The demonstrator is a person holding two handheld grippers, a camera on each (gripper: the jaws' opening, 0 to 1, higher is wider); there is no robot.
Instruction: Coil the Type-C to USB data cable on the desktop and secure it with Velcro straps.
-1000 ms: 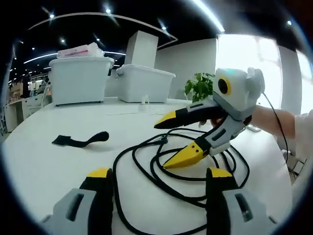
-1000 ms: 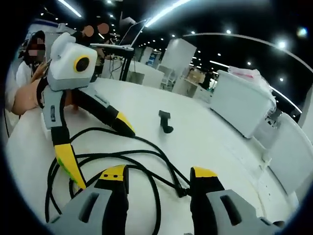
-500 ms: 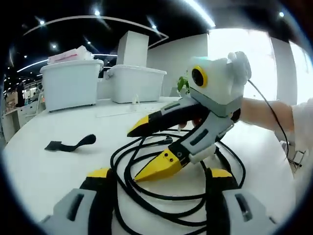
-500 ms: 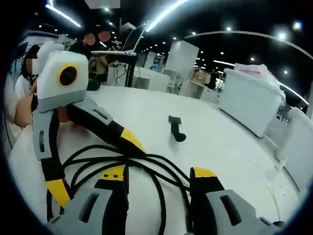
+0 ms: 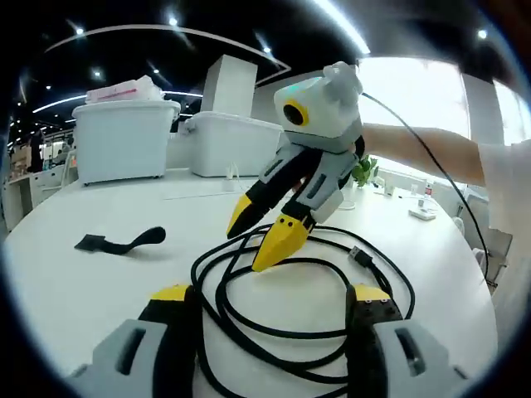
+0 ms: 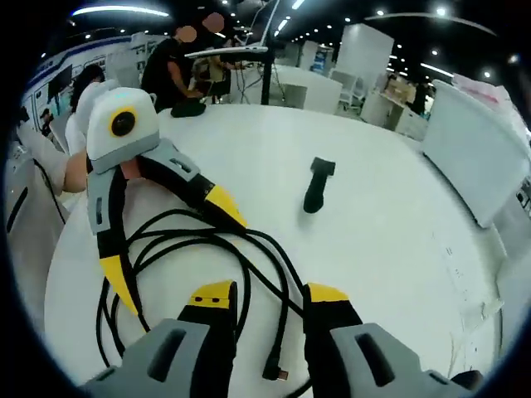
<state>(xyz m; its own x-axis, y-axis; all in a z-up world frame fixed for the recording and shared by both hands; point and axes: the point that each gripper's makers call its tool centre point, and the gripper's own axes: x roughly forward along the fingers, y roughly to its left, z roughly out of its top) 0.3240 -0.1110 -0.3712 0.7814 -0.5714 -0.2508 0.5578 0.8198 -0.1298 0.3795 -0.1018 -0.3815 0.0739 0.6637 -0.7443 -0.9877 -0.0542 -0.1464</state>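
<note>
Loops of black round data cable point(image 5: 274, 319) point(image 6: 207, 249) lie loosely coiled on the white round table point(image 5: 83, 290) point(image 6: 382, 224). The left gripper point(image 5: 270, 303) point(image 6: 170, 249) has its yellow-tipped jaws spread wide over the coil, gripping nothing. The right gripper point(image 6: 265, 294) point(image 5: 261, 236) has its jaws narrowly parted with cable strands between them. A black Velcro strap point(image 5: 120, 242) point(image 6: 317, 184) lies flat, well apart from the coil.

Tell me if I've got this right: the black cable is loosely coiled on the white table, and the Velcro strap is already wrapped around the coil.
Not quite. The black cable is loosely coiled on the white table, but the Velcro strap is not on the coil: it lies loose on the table, apart from it. The right gripper view shows this plainly, the left gripper view too.
</note>
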